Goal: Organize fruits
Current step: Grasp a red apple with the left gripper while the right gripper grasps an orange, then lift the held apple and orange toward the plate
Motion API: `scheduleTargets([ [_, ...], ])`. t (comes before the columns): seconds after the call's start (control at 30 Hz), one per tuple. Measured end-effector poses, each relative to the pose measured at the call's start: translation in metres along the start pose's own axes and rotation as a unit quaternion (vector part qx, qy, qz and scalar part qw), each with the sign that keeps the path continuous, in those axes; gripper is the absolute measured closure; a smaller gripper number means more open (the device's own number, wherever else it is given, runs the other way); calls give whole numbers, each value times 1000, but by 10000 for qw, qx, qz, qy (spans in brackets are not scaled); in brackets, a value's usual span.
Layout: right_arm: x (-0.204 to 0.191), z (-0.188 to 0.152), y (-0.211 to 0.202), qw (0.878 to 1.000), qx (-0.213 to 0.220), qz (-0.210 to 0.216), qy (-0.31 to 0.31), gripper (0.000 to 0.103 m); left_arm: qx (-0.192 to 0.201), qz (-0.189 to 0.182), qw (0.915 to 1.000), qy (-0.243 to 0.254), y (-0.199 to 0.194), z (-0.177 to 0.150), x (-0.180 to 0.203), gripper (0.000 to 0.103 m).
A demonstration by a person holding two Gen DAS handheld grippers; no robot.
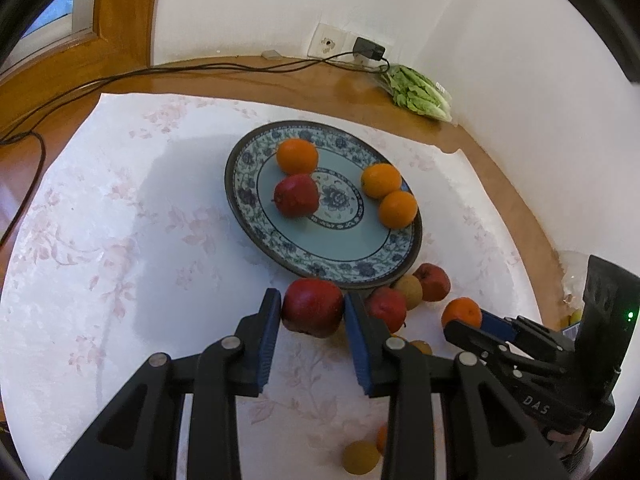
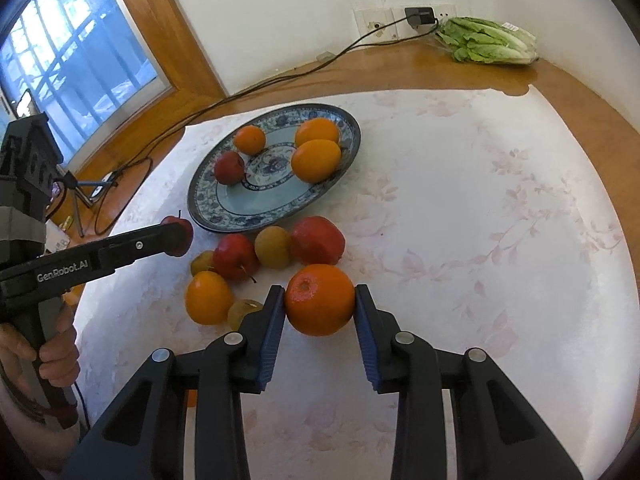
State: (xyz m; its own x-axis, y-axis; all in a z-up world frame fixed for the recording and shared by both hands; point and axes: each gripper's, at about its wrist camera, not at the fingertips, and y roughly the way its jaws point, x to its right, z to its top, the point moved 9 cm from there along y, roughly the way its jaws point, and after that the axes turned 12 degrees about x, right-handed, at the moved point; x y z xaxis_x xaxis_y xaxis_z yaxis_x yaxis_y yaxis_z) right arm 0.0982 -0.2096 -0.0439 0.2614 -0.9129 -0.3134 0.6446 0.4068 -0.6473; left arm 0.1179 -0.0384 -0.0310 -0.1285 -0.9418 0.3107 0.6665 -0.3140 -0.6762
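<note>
A blue-patterned plate (image 1: 280, 240) (image 2: 224, 204) on the white floral cloth holds a red apple (image 1: 297, 195) and three oranges (image 1: 297, 156). My left gripper (image 1: 312, 308) is shut on a red apple (image 1: 313, 307) just in front of the plate's near rim; it also shows in the right wrist view (image 2: 178, 236). My right gripper (image 2: 320, 310) is shut on an orange (image 2: 320, 306), and shows in the left wrist view (image 1: 464, 320). Loose apples (image 2: 318, 240), yellow fruits (image 2: 273, 246) and an orange (image 2: 208, 298) lie by the plate.
A bagged lettuce (image 2: 488, 40) lies at the back right corner by the wall sockets. A black cable (image 1: 120, 80) runs along the wooden table's back edge. A window (image 2: 72, 60) is at the left.
</note>
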Motion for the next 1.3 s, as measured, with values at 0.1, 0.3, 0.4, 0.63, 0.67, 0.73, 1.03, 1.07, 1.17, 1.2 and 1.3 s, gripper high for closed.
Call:
scheduleTargets([
  [0.1, -2, 5, -3, 10000, 63, -3, -30, 68, 72, 27, 10000, 38, -3, 5, 0, 69],
  [0.3, -10, 15, -6, 9998, 134, 15, -134, 68, 116, 97, 9999, 62, 1, 13, -4, 69],
  [0.4, -15, 20, -5, 9997, 142, 44, -187, 68, 158, 160, 9997, 113, 4, 19, -5, 69],
  [0.63, -29, 34, -2, 9989, 229, 88, -412, 68, 220, 295, 9990, 273, 15, 31, -7, 69],
  [0.67, -31, 36, -1, 9988, 237, 95, -425, 68, 226, 316, 9988, 294, 16, 32, -7, 69],
  [0.73, -33, 39, 2, 9985, 259, 114, -458, 68, 221, 363, 9985, 337, 20, 33, -8, 69],
  [1.03, -41, 51, 23, 9983, 234, 167, -516, 68, 164, 445, 9982, 381, 31, 34, -10, 69],
  [1.07, -41, 51, 26, 9982, 228, 171, -520, 68, 182, 475, 9978, 417, 32, 35, -10, 69],
  [1.17, -43, 51, 32, 9981, 216, 167, -554, 68, 184, 502, 9975, 456, 35, 36, -9, 69],
  [1.2, -43, 51, 35, 9981, 203, 157, -559, 68, 164, 490, 9977, 443, 36, 36, -9, 69],
  [1.3, -43, 50, 41, 9983, 156, 145, -549, 68, 138, 484, 9977, 450, 40, 36, -9, 69],
])
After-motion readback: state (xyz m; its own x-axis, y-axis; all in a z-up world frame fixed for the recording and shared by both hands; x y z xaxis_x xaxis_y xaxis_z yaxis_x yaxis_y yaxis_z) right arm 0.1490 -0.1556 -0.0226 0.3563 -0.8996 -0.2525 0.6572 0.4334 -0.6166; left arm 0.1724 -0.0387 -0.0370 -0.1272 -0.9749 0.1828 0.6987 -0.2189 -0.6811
